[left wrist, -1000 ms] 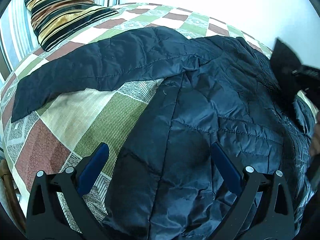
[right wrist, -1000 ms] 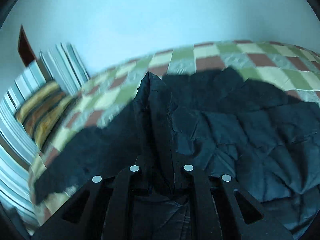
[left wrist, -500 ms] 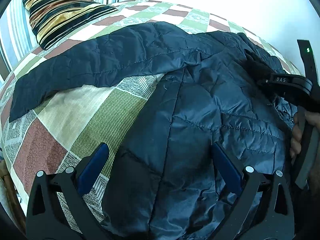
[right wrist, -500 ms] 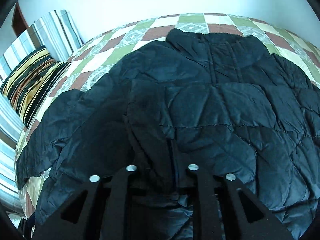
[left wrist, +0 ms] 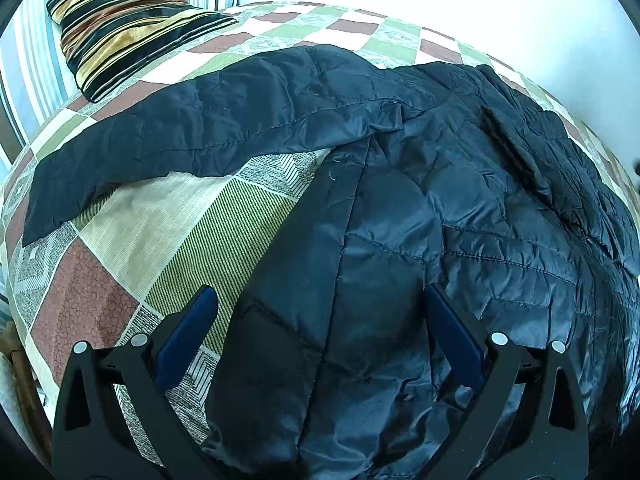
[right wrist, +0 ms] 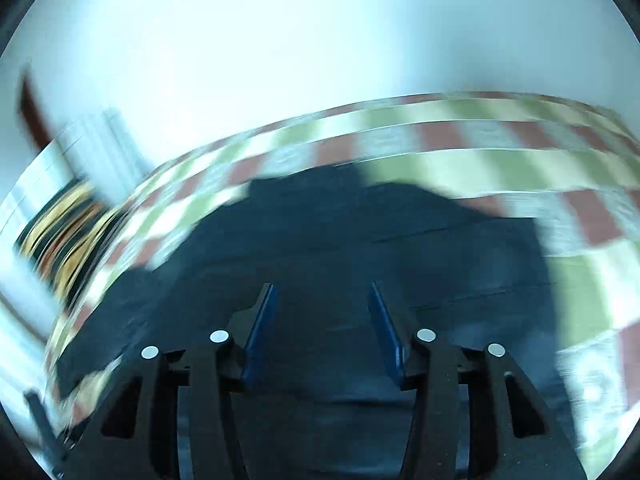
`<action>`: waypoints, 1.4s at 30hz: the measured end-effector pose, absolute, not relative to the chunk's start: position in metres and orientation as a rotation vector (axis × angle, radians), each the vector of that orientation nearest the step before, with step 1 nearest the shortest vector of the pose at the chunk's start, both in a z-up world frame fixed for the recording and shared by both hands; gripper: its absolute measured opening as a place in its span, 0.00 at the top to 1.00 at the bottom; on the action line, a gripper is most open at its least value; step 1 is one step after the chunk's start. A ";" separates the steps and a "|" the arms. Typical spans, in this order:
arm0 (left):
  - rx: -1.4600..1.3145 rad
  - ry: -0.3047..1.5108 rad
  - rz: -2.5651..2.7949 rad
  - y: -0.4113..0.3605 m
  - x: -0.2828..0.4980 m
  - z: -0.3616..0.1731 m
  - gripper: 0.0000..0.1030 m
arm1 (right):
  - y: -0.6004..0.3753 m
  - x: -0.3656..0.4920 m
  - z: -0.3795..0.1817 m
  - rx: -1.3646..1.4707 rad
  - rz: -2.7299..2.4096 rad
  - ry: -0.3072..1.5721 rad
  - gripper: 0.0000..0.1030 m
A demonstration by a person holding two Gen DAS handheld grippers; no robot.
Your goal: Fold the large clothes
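Nearest the left wrist camera, the left gripper (left wrist: 320, 312) is seen with its blue-padded fingers (left wrist: 188, 332) spread wide and nothing held between them. One finger is poised over the checked bedspread (left wrist: 132, 248), the other over the dark quilted jacket (left wrist: 400, 264), whose lower side edge is framed between the two. The jacket is laid flat on the bed, its body filling the right half of the view. One sleeve (left wrist: 192, 136) is stretched out to the left across the bedspread, away from the body. A narrow dark strip (left wrist: 516, 156) is seen lying over the jacket's far right part. Beyond the sleeve, a striped cushion (left wrist: 128, 20) is propped at the far left corner of the bed.

In the blurred right wrist view, the right gripper (right wrist: 322, 332) is shown with its fingers (right wrist: 262, 332) parted and empty, above the jacket (right wrist: 360, 240), with the bedspread (right wrist: 480, 160) behind.
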State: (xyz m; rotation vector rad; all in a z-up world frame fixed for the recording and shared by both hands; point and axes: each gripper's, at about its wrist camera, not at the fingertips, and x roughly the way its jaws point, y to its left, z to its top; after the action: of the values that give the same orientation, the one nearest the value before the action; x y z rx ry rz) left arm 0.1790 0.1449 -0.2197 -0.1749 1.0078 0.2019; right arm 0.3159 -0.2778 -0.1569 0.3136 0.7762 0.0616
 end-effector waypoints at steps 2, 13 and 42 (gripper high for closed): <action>-0.172 1.008 0.204 0.144 0.179 -0.220 0.02 | -0.320 0.315 -0.167 0.370 -0.028 0.791 0.72; -0.149 1.019 0.219 0.142 0.183 -0.221 0.02 | -0.373 0.319 -0.257 0.405 -0.147 0.929 0.82; -0.320 0.890 0.492 0.308 0.139 -0.192 0.02 | -0.350 0.292 -0.227 0.313 -0.163 0.798 0.39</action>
State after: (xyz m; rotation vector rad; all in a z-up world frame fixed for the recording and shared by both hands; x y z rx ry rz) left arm 0.1386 0.3077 -0.1924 -0.3201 0.8902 0.4916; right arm 0.2922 -0.3498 -0.2266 0.3125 0.7977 -0.1627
